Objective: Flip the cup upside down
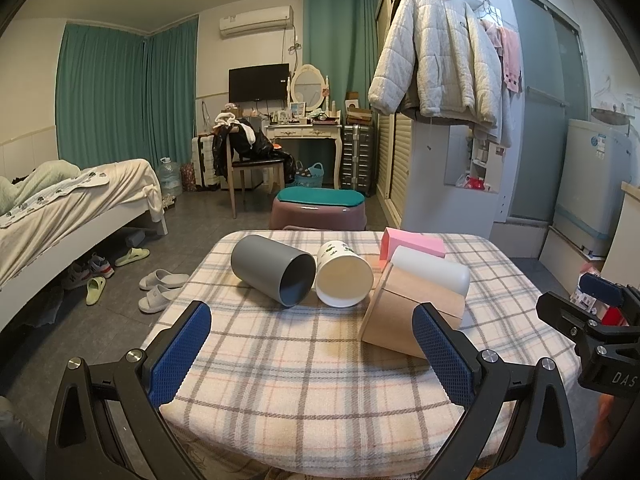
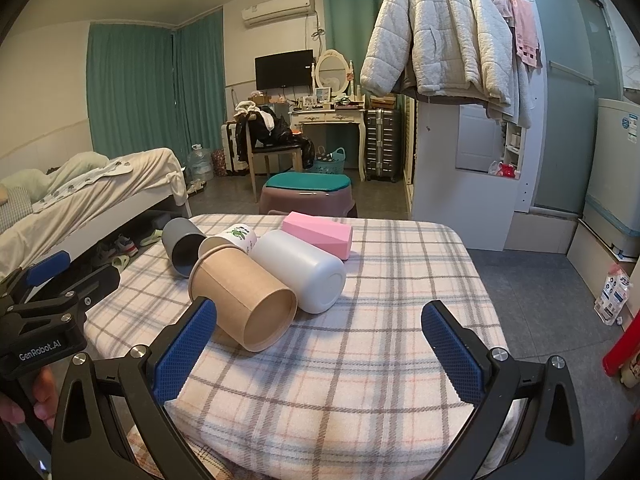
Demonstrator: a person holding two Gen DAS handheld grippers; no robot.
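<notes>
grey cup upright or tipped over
Tipped over. The grey cup lies on its side on the plaid cloth, its dark open mouth facing the left wrist camera, next to the white cup.

Open left tongs (image 1: 311,350) face five cups lying sideways.

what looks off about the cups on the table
All four cups lie tipped on their sides on the plaid tablecloth: grey cup, white printed cup, brown paper cup and frosted white cup, huddled together. A pink box lies behind them. Nothing is spilled.
</notes>
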